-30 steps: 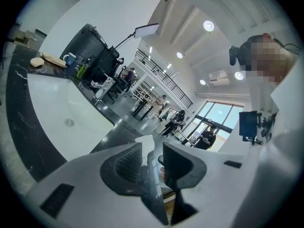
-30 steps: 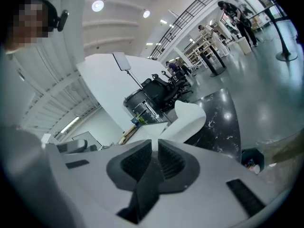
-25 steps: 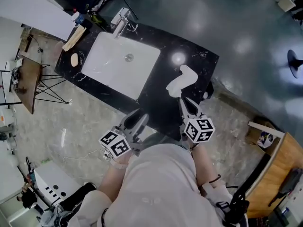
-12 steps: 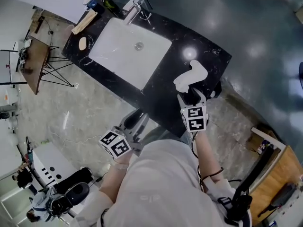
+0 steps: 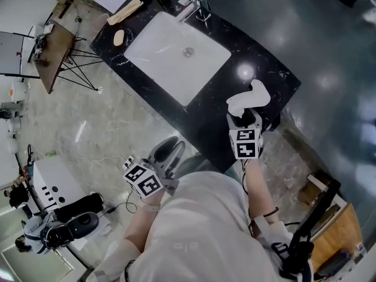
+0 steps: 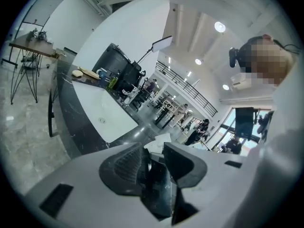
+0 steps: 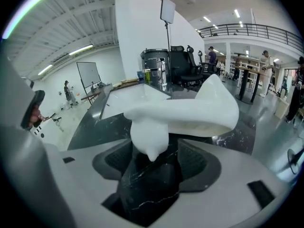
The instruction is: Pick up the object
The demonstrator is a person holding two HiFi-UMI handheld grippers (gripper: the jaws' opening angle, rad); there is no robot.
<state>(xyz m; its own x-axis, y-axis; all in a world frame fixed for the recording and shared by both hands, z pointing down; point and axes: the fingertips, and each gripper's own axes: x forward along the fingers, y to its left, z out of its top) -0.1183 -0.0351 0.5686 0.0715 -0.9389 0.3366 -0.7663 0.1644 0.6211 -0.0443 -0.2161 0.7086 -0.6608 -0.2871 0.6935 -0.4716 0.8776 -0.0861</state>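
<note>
A white, curved, bone-like object [image 5: 249, 98] lies on the right end of the black marble counter [image 5: 205, 122]. My right gripper [image 5: 245, 117] reaches over the counter's front edge; its jaws are opening, and the object's rounded near end [image 7: 149, 139] sits between them with a gap on each side. My left gripper [image 5: 170, 148] hangs off the counter's front edge over the floor. Its jaws stand slightly apart with nothing between them [image 6: 154, 163]. The white object [image 6: 159, 141] shows just beyond them.
A white rectangular sink [image 5: 170, 63] is set in the counter's left half, with a chrome faucet [image 5: 197, 4] behind it. A wooden board [image 5: 124, 10], bottles and a small oval soap [image 5: 119, 37] sit at the far left end. A folding wooden table [image 5: 56, 51] stands left of the counter.
My right gripper has moved forward up to the white object and its jaws have spread around the near end. The left gripper has stayed in place.
</note>
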